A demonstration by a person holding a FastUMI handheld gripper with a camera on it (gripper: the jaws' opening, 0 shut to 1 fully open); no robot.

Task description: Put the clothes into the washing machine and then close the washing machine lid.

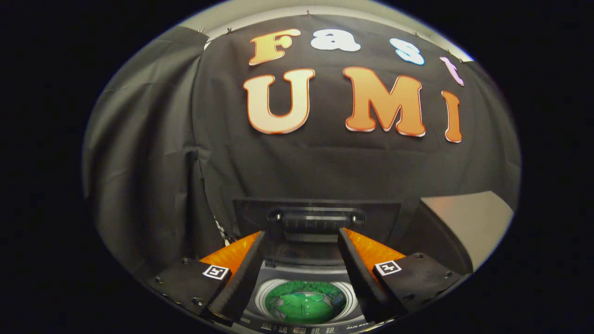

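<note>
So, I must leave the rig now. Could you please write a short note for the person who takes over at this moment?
Gripper: open, holding nothing. Its fingers stand apart on either side of the handle of the raised lid; whether they touch it cannot be told.
Washing machine: just below the fingers, its drum open.
Clothes: a green garment lies inside the drum, seen between the fingers.
Done: the clothes seen here are in the machine.
Left: bring the lid down and close it, probably by its handle.
</note>
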